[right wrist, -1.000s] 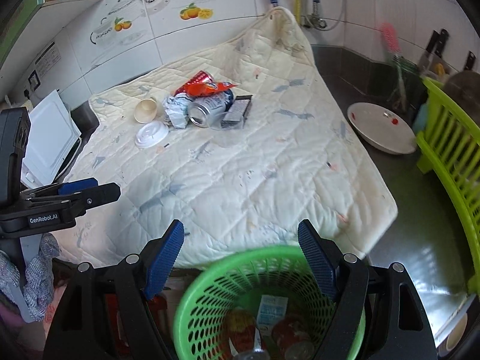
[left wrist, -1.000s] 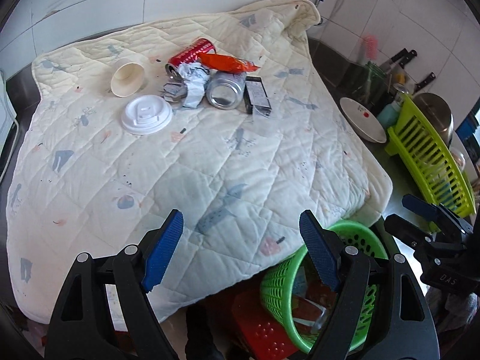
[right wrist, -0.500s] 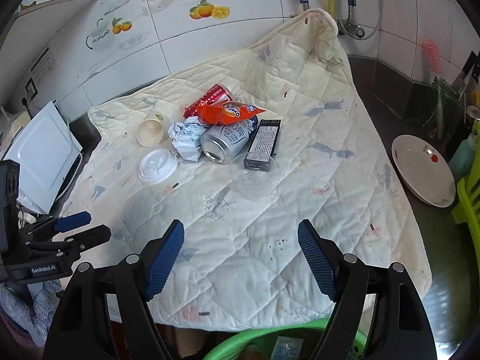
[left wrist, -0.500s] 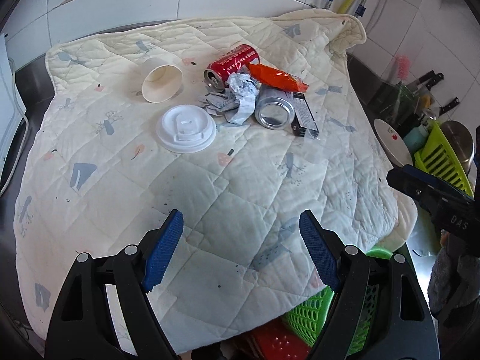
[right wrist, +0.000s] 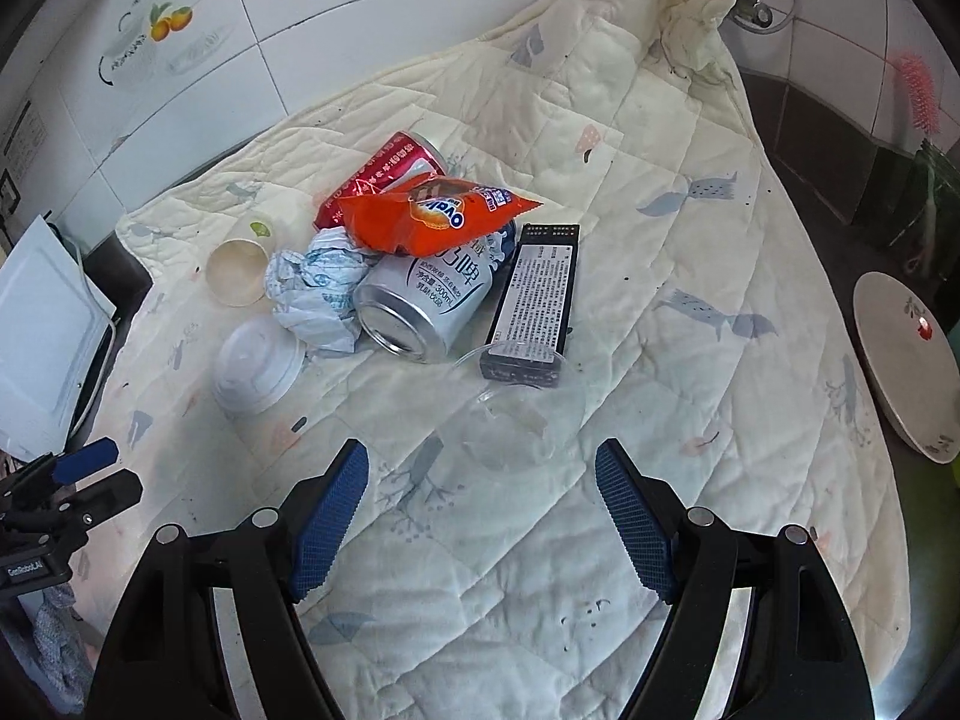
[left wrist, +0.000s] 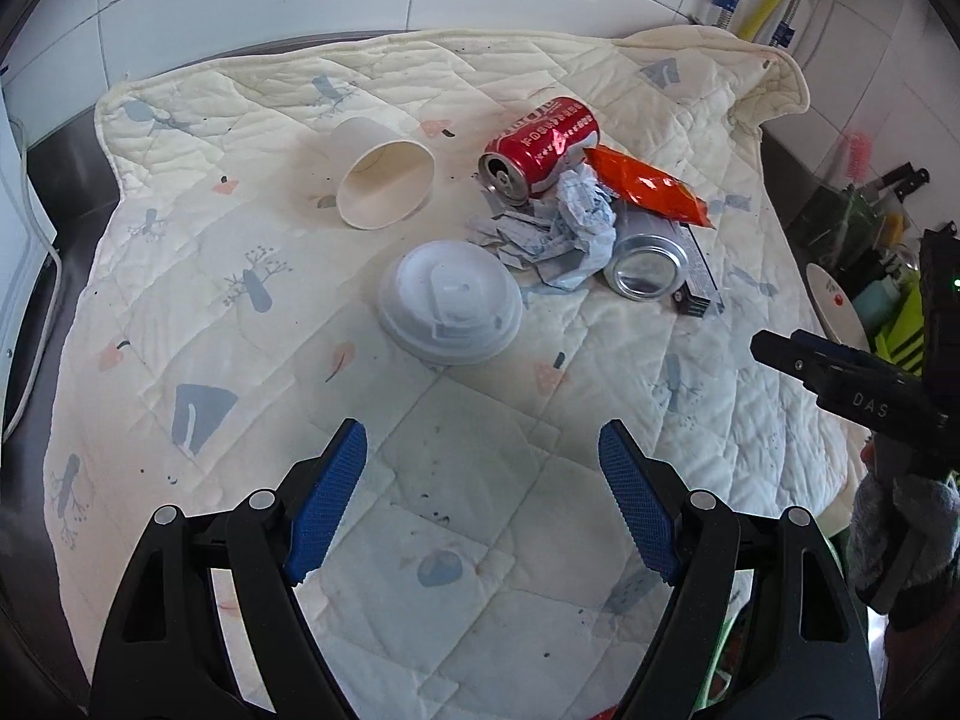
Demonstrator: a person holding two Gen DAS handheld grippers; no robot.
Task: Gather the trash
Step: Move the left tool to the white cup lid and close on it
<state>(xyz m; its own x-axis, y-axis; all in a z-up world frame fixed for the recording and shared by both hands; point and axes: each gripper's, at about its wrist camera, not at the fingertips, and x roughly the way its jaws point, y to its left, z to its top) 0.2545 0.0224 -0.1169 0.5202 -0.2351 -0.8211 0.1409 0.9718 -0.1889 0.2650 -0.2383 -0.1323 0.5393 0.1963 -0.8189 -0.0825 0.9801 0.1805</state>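
Trash lies in a heap on a cream quilted cloth (left wrist: 240, 276): a white plastic lid (left wrist: 450, 309), a paper cup on its side (left wrist: 384, 183), a red can (left wrist: 540, 147), crumpled paper (left wrist: 570, 234), a silver can (right wrist: 420, 306), an orange snack bag (right wrist: 432, 213), a black box (right wrist: 534, 300) and a clear plastic cup (right wrist: 510, 414). My left gripper (left wrist: 480, 504) is open and empty, short of the lid. My right gripper (right wrist: 480, 504) is open and empty, just short of the clear cup.
A white plate (right wrist: 900, 360) lies on the dark counter to the right of the cloth. A green dish rack (left wrist: 900, 330) stands beyond it. A white board (right wrist: 42, 336) leans at the left. Tiled wall runs behind.
Both grippers have moved forward from above the green basket to over the cloth, closer to the trash heap. The basket has dropped out of view. Both stay open.
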